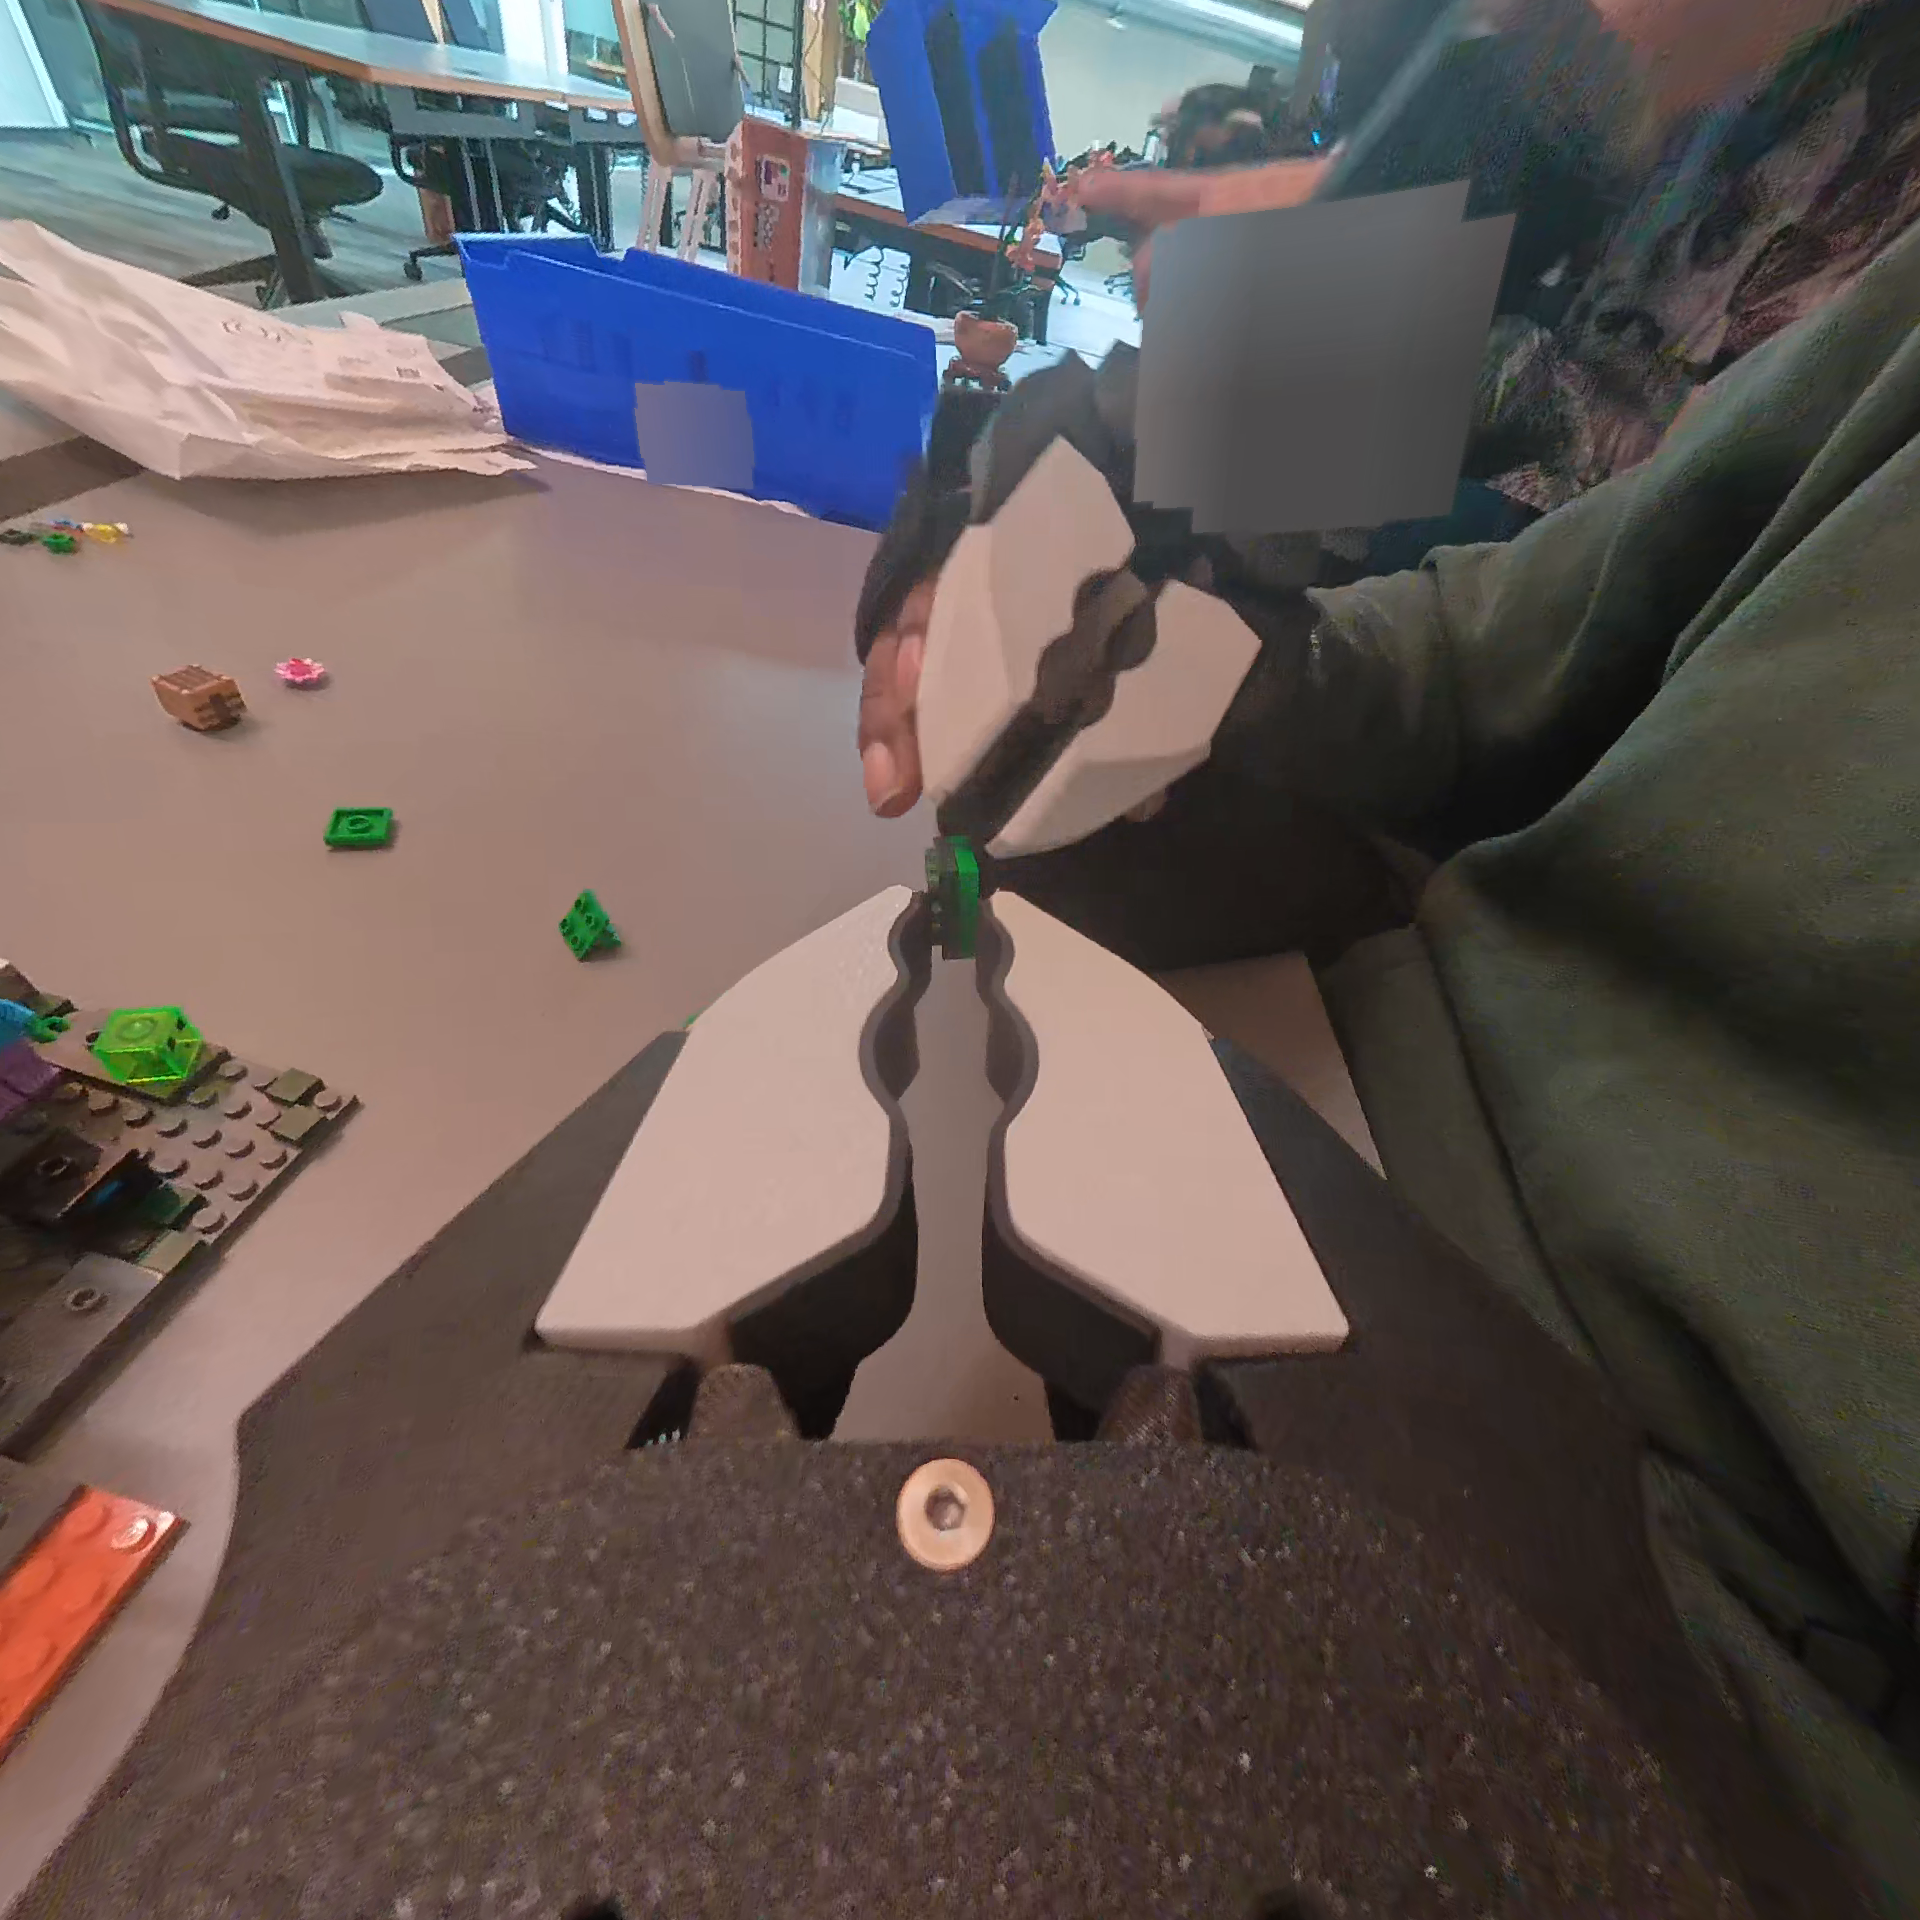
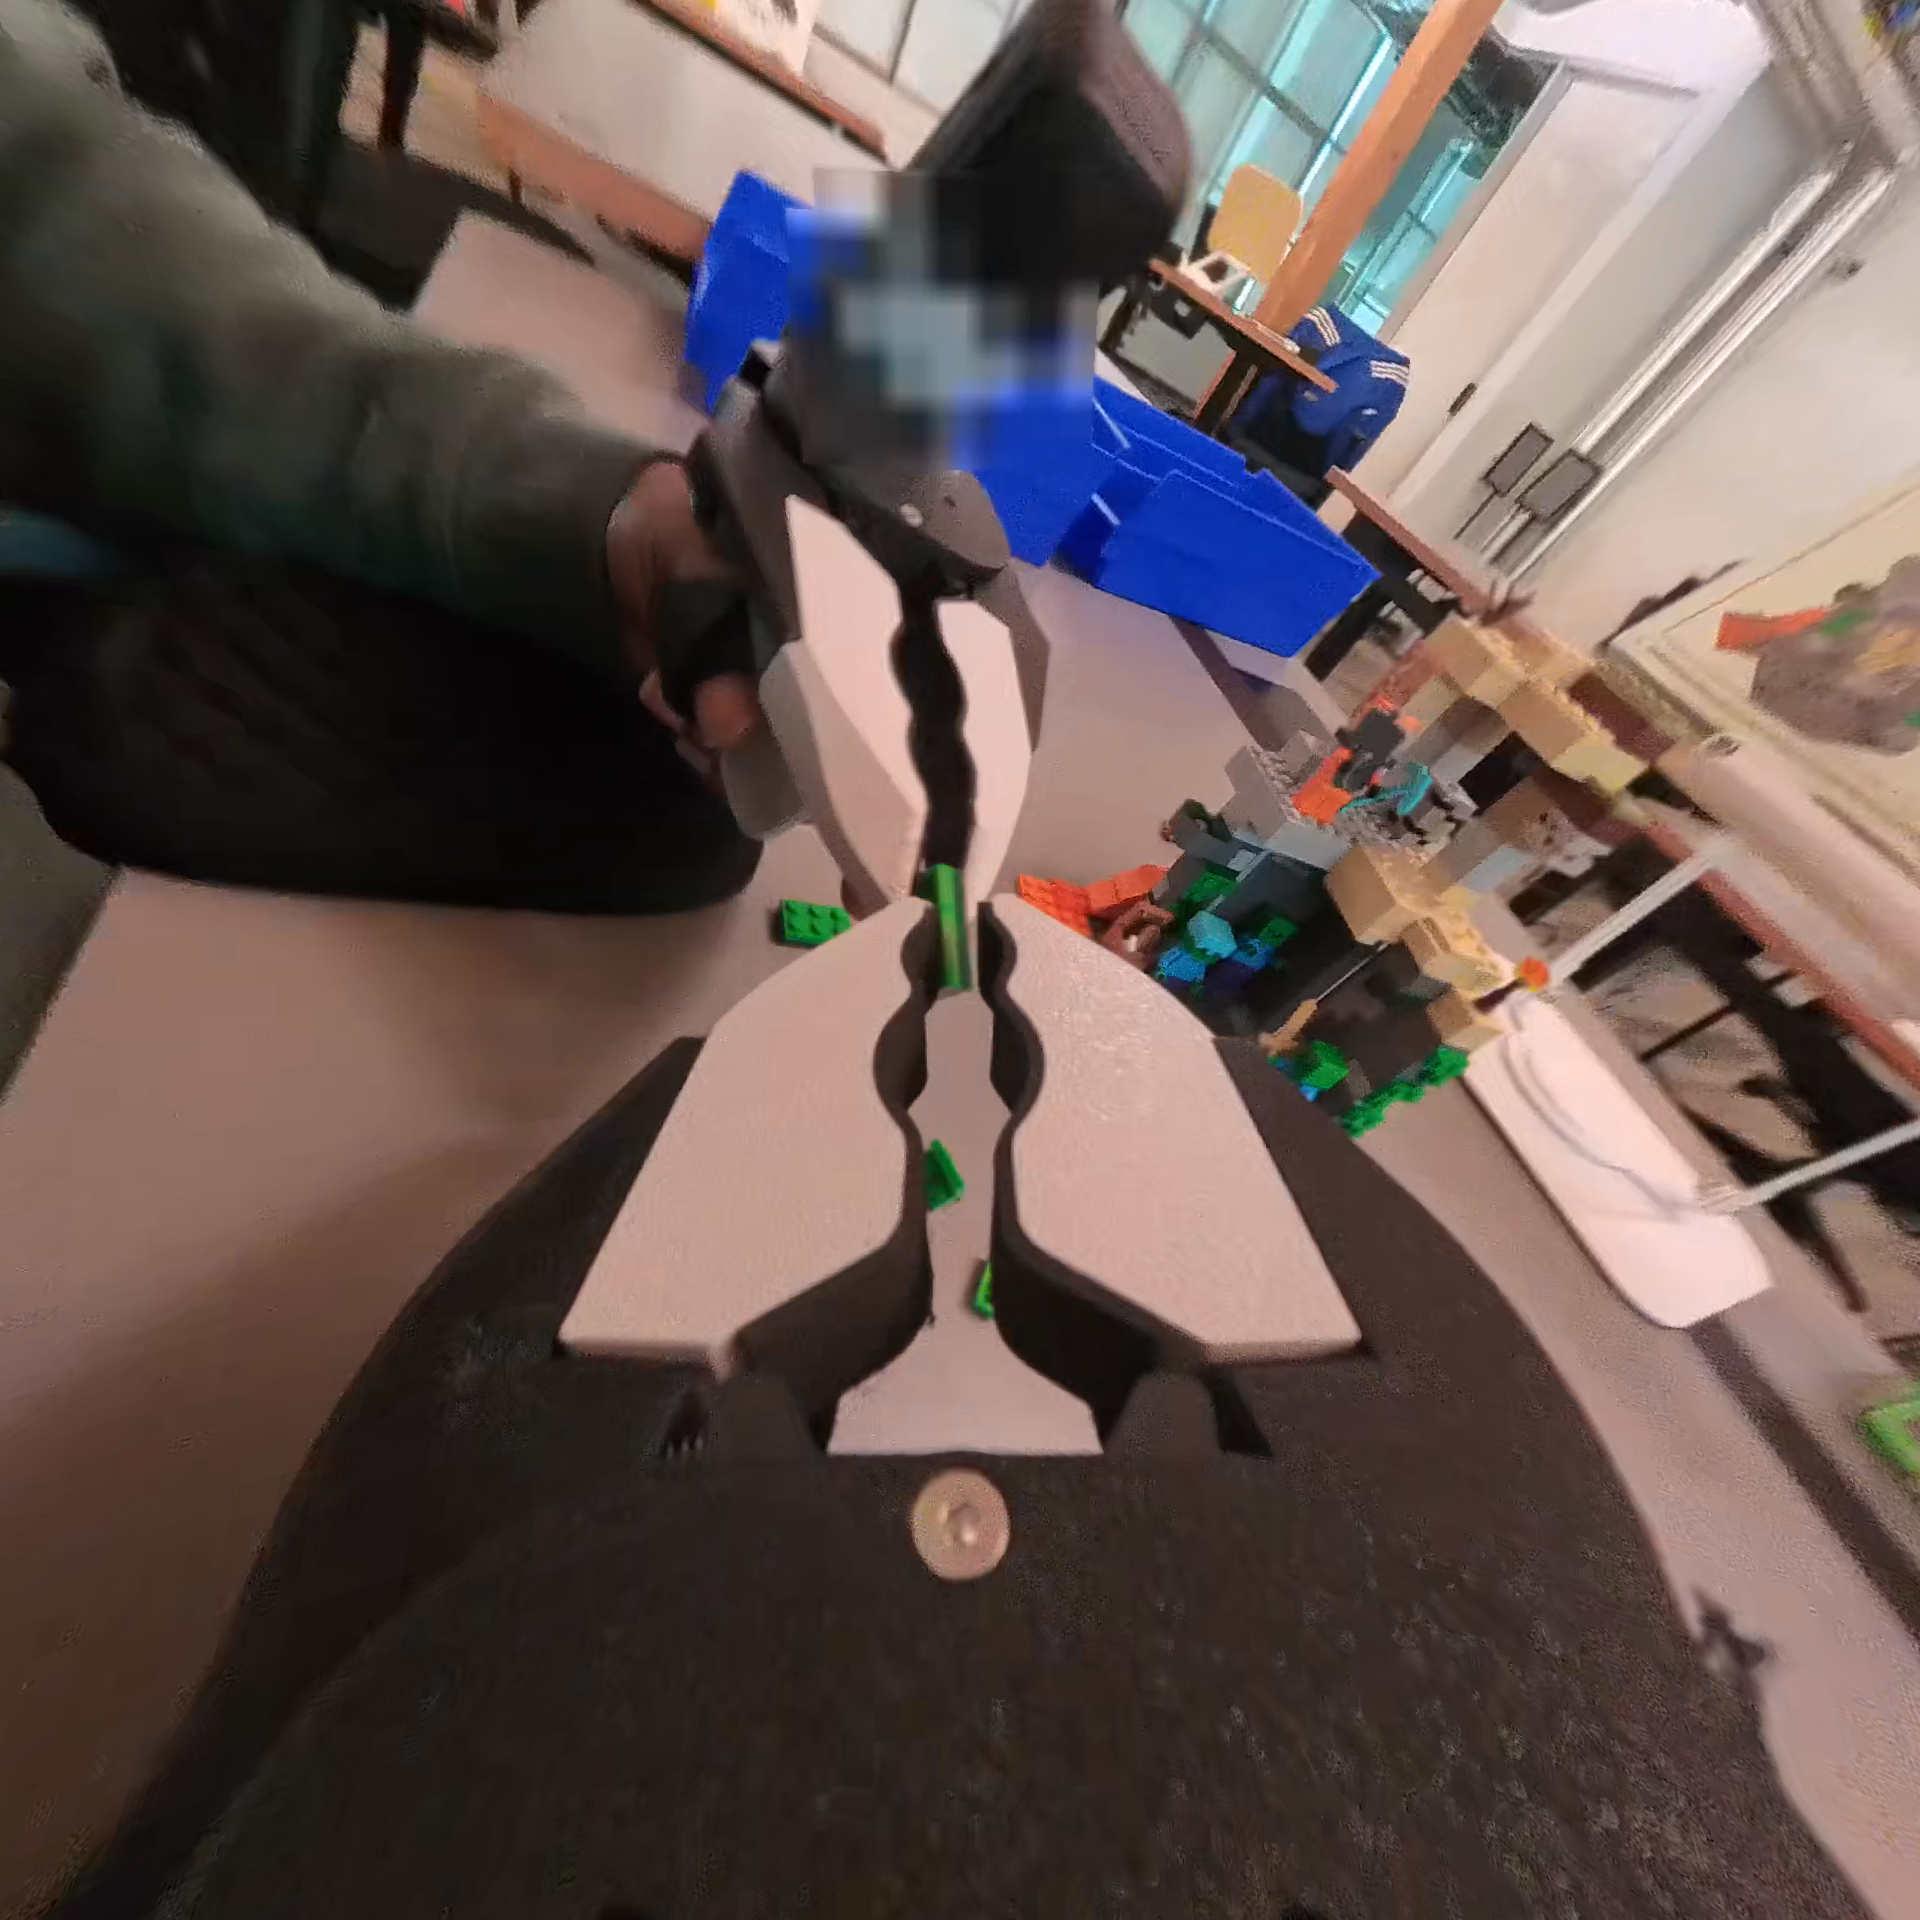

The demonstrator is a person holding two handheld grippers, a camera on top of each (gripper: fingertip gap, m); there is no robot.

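While both tips meet, each hand-held gripper point(image 1: 951, 914) point(image 2: 951, 940) pinches the green brick point(image 1: 956, 894).

The fingers point(image 1: 769, 1132) look like matt grey plastic with a fine grain, set on a rough, speckled black body with a shiny metal screw point(image 1: 944, 1512). The tabletop point(image 1: 582, 665) is smooth matt grey; the green brick point(image 1: 958, 896) is glossy plastic, and the sleeve point(image 1: 1621, 935) soft olive cloth.
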